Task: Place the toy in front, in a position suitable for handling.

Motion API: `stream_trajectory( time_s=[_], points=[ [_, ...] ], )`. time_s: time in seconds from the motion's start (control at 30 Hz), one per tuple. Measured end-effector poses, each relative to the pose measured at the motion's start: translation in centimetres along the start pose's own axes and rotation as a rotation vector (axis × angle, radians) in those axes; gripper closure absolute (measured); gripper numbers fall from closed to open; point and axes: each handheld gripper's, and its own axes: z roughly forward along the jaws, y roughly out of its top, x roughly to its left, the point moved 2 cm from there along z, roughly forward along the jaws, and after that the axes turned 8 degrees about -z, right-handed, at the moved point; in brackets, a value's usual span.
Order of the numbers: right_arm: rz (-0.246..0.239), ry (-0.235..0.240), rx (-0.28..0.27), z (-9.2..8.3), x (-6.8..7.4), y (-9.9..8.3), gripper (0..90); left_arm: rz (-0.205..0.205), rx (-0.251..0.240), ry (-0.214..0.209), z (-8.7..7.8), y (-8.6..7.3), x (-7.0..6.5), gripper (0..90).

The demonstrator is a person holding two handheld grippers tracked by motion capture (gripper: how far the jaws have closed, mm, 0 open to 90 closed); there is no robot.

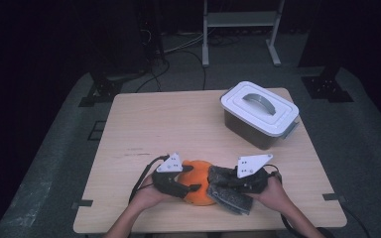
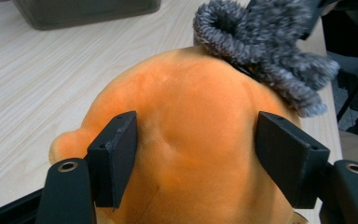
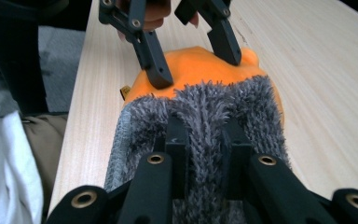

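Near the front edge of the worktop (image 1: pixel 144 124), between my two hands, sits the orange plush toy (image 1: pixel 198 183), and draped against its right side is the grey fuzzy cloth (image 1: pixel 228 191), which looks like a chenille mitt or small towel. I judge the step in hand to be working that cloth onto or over the plush: one gripper steadies the toy while the other carries the fabric.

My left gripper (image 2: pixel 196 154) straddles the plush with its jaws partly open, the pads pressing into the soft orange body on either side, so it holds the toy in place. My right gripper (image 3: pixel 204 140) is closed tight on a fold of the grey cloth, the pile bunched up between the jaws.

Next, I think, the cloth needs to be drawn further across the plush while the left grip keeps it from sliding; the pile is loose and could slip out of a thin pinch.

Both forearms come in low from my side, hands angled inward, the grippers pointing toward each other almost level with the worktop. Well apart, at the far right, stands a lidded storage box (image 1: pixel 259 113) with a handle, closed.
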Motion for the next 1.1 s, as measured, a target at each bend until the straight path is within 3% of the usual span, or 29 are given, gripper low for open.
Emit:
stream_trajectory(
  time_s=[0.27,0.43,0.53,0.67,0.77,1.03,1.1],
  points=[
    [0.05,-0.004,0.0,-0.6,-0.4,-1.6,76.2,0.026,0.042,-0.036,-1.3,0.0,0.4,24.5],
    [0.068,-0.013,0.012,-0.7,-0.8,-2.0,76.2,0.015,0.057,-0.057,-1.3,-0.3,0.4,36.0],
    [0.048,-0.022,0.004,-0.9,-0.7,-1.3,76.2,-0.023,0.07,-0.078,-0.9,-0.4,0.3,40.3],
    [0.02,0.006,-0.071,-0.9,-0.1,0.2,76.2,-0.028,0.059,-0.088,-0.7,-0.4,-0.1,40.4],
    [-0.016,0.017,-0.032,-0.1,0.4,0.1,76.2,-0.03,0.056,-0.089,-0.7,-0.5,-0.1,40.5],
    [0.047,-0.008,0.03,-1.3,-0.3,-2.5,76.2,-0.027,0.038,-0.085,-0.8,-0.6,0.2,40.3],
    [0.056,-0.013,0.014,-1.5,-0.4,-2.3,76.1,-0.026,0.04,-0.078,-0.8,-0.7,0.3,39.7]
  ],
)
